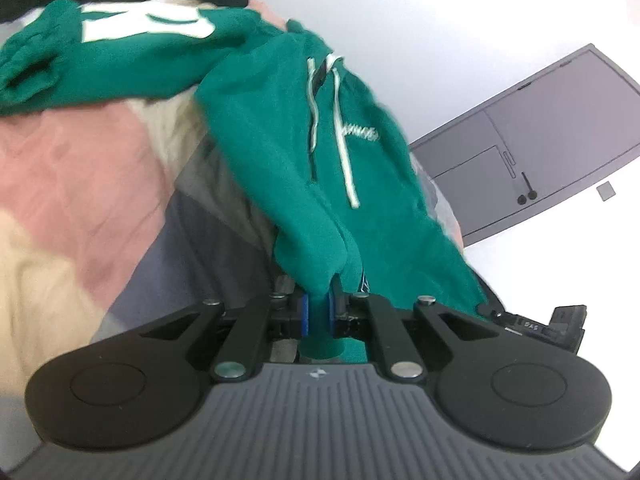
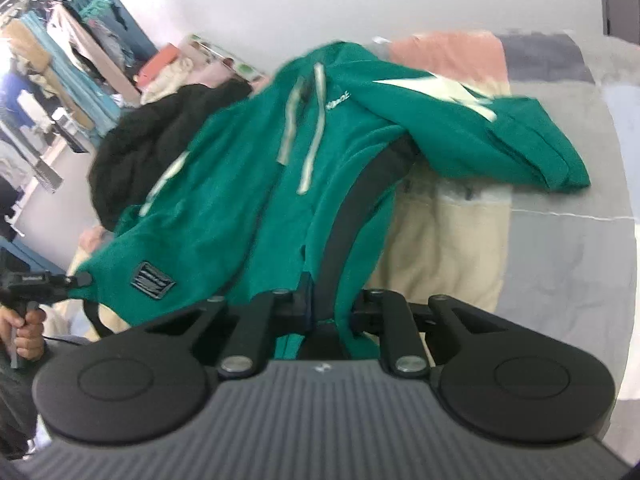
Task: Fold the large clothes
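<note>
Currently held: one green hoodie [image 1: 280, 168], large, fleece-like, with white drawstrings [image 1: 344, 152], large white lettering [image 1: 144, 20] on a far panel and a small white script logo on the chest. It hangs stretched between two hand-held grippers, lifted at the near edge while the far part lies draped over the bed.

Left gripper [image 1: 319, 314]: jaws pressed together on a bunched fold of the hoodie hem; green cloth fills the narrow gap between the blue pads and spills below them.

Right gripper [image 2: 330, 312]: jaws closed on another part of the hem, beside a dark inner band of the garment; green fabric is pinched between the fingers.

In the right wrist view the left gripper appears at the left edge, clamped on the hoodie corner, with a hand [image 2: 24, 332] wrapped around its handle. A dark sewn patch [image 2: 152, 280] sits near that corner.

Bedding: patchwork cover [image 1: 80, 184] in pink, cream and grey blocks, under the hoodie.

Other garments: a black garment [image 2: 140, 140] heaped just behind the hoodie, touching it.

Surroundings: white wall; grey panelled door [image 1: 552, 132]; clothes rack [image 2: 52, 60] with hanging items, well apart, blurred.
</note>
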`<state>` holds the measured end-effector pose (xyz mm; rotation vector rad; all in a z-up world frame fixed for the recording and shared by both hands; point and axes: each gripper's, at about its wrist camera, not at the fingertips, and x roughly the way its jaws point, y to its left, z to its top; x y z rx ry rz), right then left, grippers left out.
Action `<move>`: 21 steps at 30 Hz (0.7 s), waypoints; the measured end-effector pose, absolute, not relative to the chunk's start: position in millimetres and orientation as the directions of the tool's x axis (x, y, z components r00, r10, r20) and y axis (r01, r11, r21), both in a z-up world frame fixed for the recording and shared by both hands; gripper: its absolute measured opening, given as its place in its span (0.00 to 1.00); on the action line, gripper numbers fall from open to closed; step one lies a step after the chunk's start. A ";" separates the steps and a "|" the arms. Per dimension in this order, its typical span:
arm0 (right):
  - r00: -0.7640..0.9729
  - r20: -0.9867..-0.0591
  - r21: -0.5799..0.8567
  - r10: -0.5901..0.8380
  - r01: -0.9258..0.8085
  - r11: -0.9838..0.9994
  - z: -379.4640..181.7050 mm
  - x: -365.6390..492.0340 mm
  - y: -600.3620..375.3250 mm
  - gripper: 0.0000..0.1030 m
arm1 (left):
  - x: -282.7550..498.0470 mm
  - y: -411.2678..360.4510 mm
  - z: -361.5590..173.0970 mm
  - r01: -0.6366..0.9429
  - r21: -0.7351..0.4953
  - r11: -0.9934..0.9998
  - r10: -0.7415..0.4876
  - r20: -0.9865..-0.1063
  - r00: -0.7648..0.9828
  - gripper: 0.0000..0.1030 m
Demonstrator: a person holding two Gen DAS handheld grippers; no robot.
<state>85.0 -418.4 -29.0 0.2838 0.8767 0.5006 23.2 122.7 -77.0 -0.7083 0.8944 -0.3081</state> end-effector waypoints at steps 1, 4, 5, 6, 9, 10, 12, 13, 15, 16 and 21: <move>0.532 -0.663 0.424 0.526 -0.312 0.850 -25.2 79.8 -413.5 0.17 | 18.3 124.4 -75.7 -0.054 -0.670 0.741 -0.515 -0.618 0.594 0.09; 0.503 -0.699 0.397 0.508 -0.317 0.861 -27.6 68.2 -397.7 0.17 | 4.2 128.3 -82.0 -0.123 -0.617 0.777 -0.463 -0.693 0.553 0.09; 0.487 -0.721 0.381 0.492 -0.313 0.870 -33.5 66.8 -394.6 0.17 | 2.1 128.9 -87.3 -0.152 -0.587 0.795 -0.435 -0.727 0.531 0.09; 0.469 -0.747 0.367 0.471 -0.300 0.881 -42.0 67.5 -392.5 0.17 | 0.1 128.4 -90.7 -0.164 -0.555 0.816 -0.408 -0.752 0.517 0.09; 0.423 -0.809 0.336 0.407 -0.235 0.912 -64.4 73.4 -393.0 0.17 | 3.1 122.3 -103.3 -0.181 -0.464 0.867 -0.339 -0.816 0.469 0.09; 0.413 -0.823 0.327 0.390 -0.217 0.920 -69.0 75.7 -392.3 0.17 | 3.9 119.9 -104.6 -0.179 -0.449 0.876 -0.329 -0.826 0.458 0.09; 0.398 -0.838 0.326 0.374 -0.184 0.927 -76.0 79.4 -391.7 0.19 | 6.8 114.4 -101.7 -0.163 -0.427 0.890 -0.316 -0.832 0.456 0.10; 0.394 -0.840 0.330 0.373 -0.174 0.928 -76.4 81.3 -391.8 0.20 | 7.1 111.8 -98.9 -0.153 -0.420 0.894 -0.311 -0.831 0.462 0.11; 0.397 -0.840 0.335 0.371 -0.159 0.929 -73.4 82.8 -393.7 0.22 | 6.4 110.5 -92.9 -0.147 -0.410 0.900 -0.301 -0.829 0.471 0.16; 0.396 -0.841 0.335 0.368 -0.153 0.930 -70.5 83.9 -394.0 0.29 | 4.5 115.5 -90.9 -0.144 -0.398 0.906 -0.291 -0.833 0.470 0.33; 0.430 -0.842 0.304 0.327 -0.123 0.945 -40.9 67.5 -390.9 0.51 | 1.0 111.6 -75.9 -0.130 -0.300 0.945 -0.190 -0.827 0.529 0.63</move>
